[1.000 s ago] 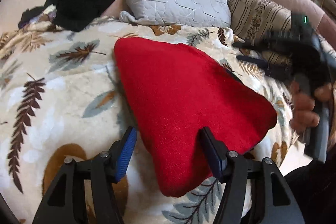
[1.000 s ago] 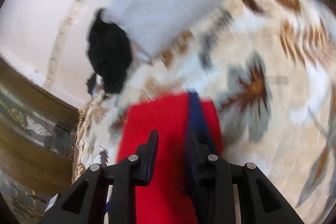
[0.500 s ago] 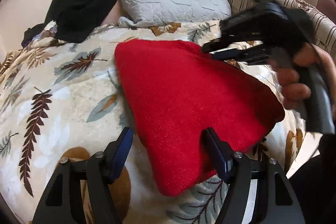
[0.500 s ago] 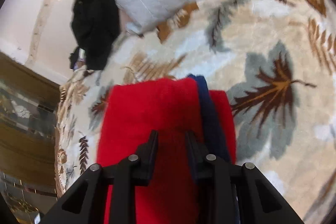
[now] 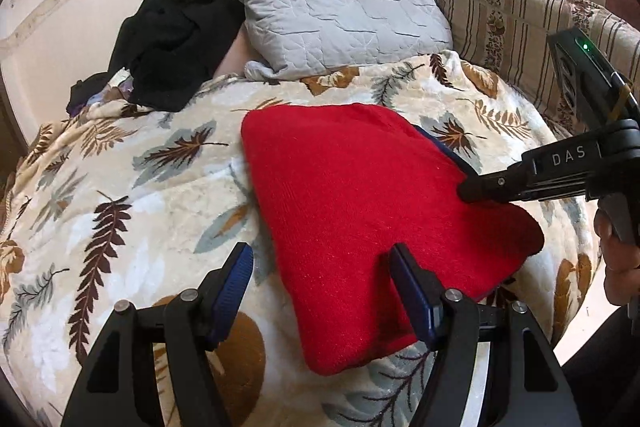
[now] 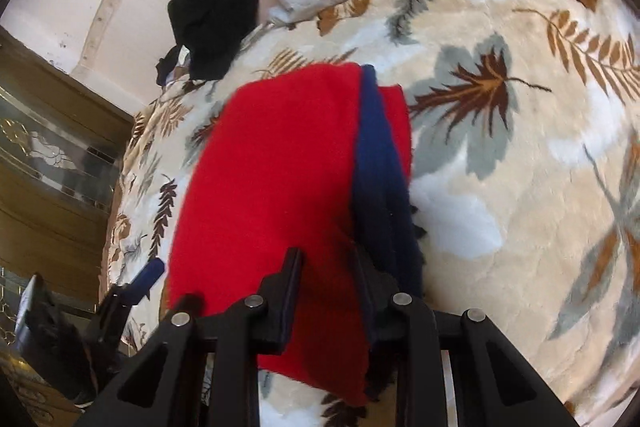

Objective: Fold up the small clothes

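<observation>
A folded red knit garment (image 5: 360, 211) with a navy blue band (image 6: 380, 163) along one edge lies on the leaf-print blanket (image 5: 120, 187). My left gripper (image 5: 322, 269) is open, its blue-padded fingers straddling the garment's near corner just above it. My right gripper (image 5: 466, 191) reaches in from the right onto the garment's far side. In the right wrist view the right gripper (image 6: 326, 259) has its jaws narrowly apart around the top red layer (image 6: 272, 195) next to the navy band. Whether it pinches the cloth is unclear.
A grey quilted pillow (image 5: 340, 19) and a black heap of clothes (image 5: 172, 35) lie at the bed's head. A striped cushion (image 5: 520, 27) sits at the right. A wooden glass-front cabinet (image 6: 48, 163) stands beside the bed.
My right gripper has come down from above the bed onto the garment's right side. The left gripper has stayed open at the near corner.
</observation>
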Motion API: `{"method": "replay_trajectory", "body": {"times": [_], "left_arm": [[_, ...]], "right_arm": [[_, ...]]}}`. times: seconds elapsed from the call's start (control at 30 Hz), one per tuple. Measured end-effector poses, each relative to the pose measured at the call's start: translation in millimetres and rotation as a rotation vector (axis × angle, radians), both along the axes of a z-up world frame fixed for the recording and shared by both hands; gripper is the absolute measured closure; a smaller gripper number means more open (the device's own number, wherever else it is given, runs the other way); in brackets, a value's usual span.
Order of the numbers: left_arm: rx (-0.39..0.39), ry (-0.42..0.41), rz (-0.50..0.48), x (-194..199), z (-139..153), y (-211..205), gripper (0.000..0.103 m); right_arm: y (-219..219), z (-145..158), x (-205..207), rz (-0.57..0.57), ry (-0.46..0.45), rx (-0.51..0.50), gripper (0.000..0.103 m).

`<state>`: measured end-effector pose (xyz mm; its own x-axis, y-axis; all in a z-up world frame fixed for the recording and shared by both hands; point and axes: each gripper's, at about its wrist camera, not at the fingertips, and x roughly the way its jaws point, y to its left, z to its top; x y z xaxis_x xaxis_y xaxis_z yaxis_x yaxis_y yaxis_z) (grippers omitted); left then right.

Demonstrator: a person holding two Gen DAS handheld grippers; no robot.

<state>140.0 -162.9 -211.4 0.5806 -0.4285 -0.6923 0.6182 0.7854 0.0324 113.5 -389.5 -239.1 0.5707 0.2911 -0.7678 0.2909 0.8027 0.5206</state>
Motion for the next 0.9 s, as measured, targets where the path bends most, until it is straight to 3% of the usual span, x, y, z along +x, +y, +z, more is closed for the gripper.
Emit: {"method": "replay_trajectory", "body": {"times": [0.43, 0.57, 0.67, 0.77, 0.9], "left_arm": [[0.016, -0.009, 0.032, 10.3, 4.4, 0.0, 0.032], [0.003, -0.024, 0.099, 22.5, 15.2, 8.6, 0.022], [-0.034, -0.029, 0.155, 32.4, 22.1, 20.5, 0.021], [-0.060, -0.034, 0.201, 41.0, 25.9, 30.7, 0.018], [-0.064, -0.024, 0.236, 50.6, 25.0, 34.5, 0.017]], "right_arm": [[3.2, -10.1, 4.2, 0.011, 0.006, -0.067, 0.072], [8.4, -2.5, 2.8, 0.020, -0.002, -0.110, 0.072], [23.5, 16.4, -1.0, 0.029, -0.040, -0.252, 0.072], [45.3, 35.3, -5.0, 0.041, -0.100, -0.473, 0.072], [54.3, 41.8, -3.5, 0.026, -0.113, -0.575, 0.072]]}}
